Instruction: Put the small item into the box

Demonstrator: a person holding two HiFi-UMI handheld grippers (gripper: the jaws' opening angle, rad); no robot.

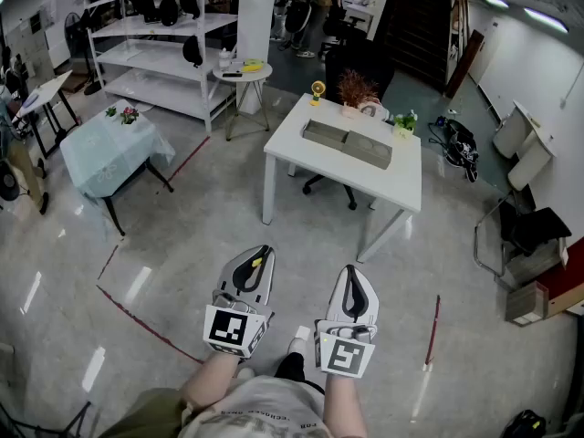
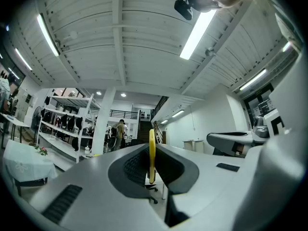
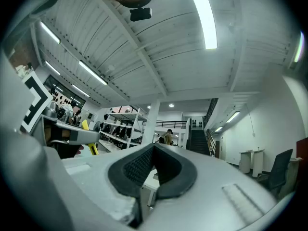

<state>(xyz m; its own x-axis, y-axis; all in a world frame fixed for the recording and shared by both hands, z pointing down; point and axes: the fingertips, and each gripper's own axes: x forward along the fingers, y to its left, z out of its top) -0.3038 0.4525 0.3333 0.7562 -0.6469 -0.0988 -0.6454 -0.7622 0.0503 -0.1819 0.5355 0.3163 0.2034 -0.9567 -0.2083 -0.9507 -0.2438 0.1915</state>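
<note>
In the head view both grippers are held low in front of me and point toward a white table [image 1: 401,185]. My left gripper [image 1: 262,252] is shut on a small thin yellow item [image 1: 257,263]. In the left gripper view that yellow item [image 2: 152,153] stands edge-on between the dark pads of the left gripper [image 2: 152,146]. My right gripper [image 1: 352,272] is shut with nothing in it, and in its own view the right gripper [image 3: 154,150] shows its pads meeting. Two open grey boxes [image 1: 324,135] [image 1: 369,151] lie on the table, well ahead of both grippers.
A potted plant [image 1: 355,89] and small objects stand at the table's far edge, with an office chair [image 1: 328,186] underneath. A cloth-covered table [image 1: 105,149], a round side table [image 1: 245,73] and shelves [image 1: 155,35] stand at left. Red tape lines [image 1: 432,331] mark the floor. Chairs and a cardboard box [image 1: 526,304] sit at right.
</note>
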